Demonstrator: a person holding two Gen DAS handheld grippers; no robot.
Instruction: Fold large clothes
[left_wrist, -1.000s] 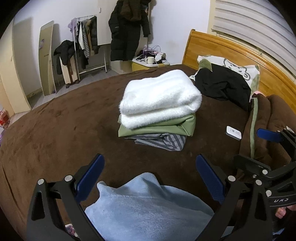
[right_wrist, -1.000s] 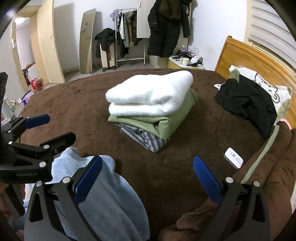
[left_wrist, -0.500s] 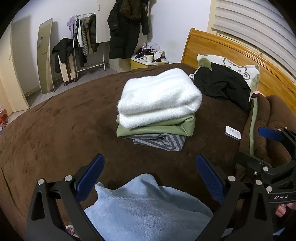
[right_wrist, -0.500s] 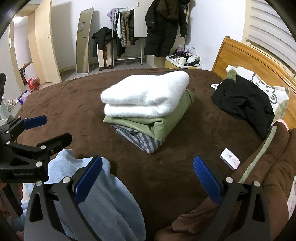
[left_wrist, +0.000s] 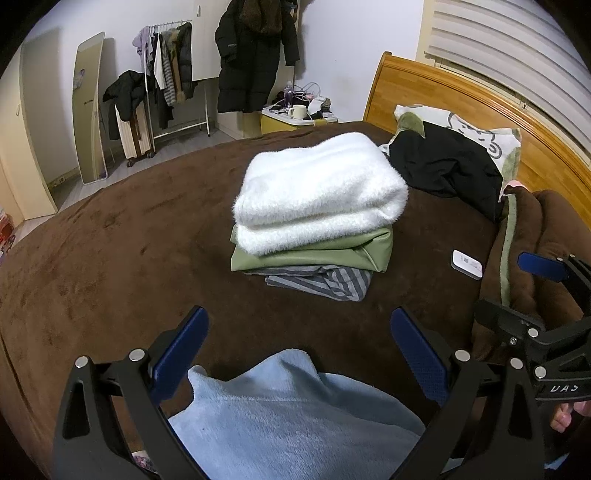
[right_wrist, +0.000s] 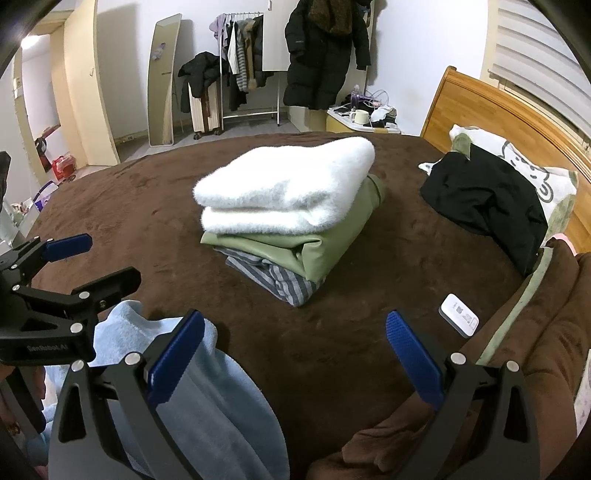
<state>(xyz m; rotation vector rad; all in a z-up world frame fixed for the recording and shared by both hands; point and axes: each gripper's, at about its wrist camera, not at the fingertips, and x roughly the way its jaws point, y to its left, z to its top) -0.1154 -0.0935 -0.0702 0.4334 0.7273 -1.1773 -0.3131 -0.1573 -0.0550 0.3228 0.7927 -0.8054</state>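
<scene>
Both the left gripper (left_wrist: 299, 350) and right gripper (right_wrist: 295, 350) gape wide above the near light-blue fleece garment (left_wrist: 295, 417); folded stack (left_wrist: 314, 214) beyond.

Fluffy white sweater (left_wrist: 317, 192); smooth olive garment (left_wrist: 314, 254) beneath; plush matt brown blanket (left_wrist: 110, 251); glossy wooden headboard (left_wrist: 461, 99)

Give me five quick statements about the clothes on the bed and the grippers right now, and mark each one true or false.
1. The white fluffy garment tops the folded stack. True.
2. A striped garment lies at the stack's bottom. True.
3. The left gripper is clamped on the light blue garment. False: it is open.
4. The black garment sits folded on the stack. False: it lies crumpled beside the pillow.
5. The right gripper is open. True.
</scene>
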